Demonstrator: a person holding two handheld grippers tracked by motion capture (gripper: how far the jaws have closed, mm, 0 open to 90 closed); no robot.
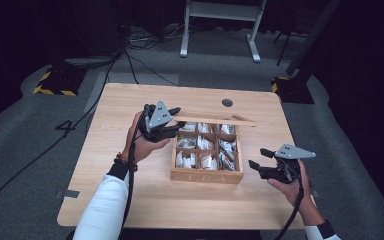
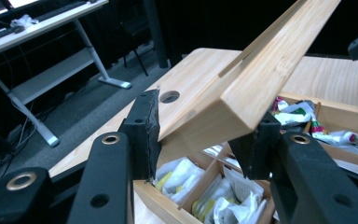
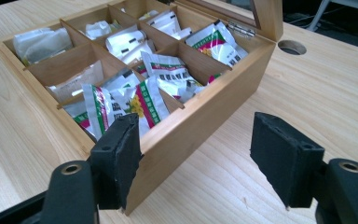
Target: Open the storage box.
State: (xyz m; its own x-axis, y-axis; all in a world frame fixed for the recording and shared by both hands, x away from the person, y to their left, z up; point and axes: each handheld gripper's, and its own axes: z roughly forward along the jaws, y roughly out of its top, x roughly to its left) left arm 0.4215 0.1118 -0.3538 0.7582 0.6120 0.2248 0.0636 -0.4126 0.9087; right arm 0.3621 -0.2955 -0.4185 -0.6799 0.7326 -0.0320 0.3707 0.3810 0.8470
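Left gripper [image 1: 172, 121]: held by the left hand [image 1: 141, 142], forearm in a white sleeve reaching in from the bottom edge. Jaws are closed tight, pads clamping from both sides. Right gripper [image 1: 257, 158]: held low by the right hand [image 1: 291, 186], pointing left. Jaws stand wide apart, pads [image 3: 117, 158] gripping nothing.

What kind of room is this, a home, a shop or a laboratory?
Probably a laboratory or recording studio: black curtains surround a lone wooden table on grey carpet, cables trail across the floor, and a white metal desk frame stands behind. A wooden tea box is the only prop.
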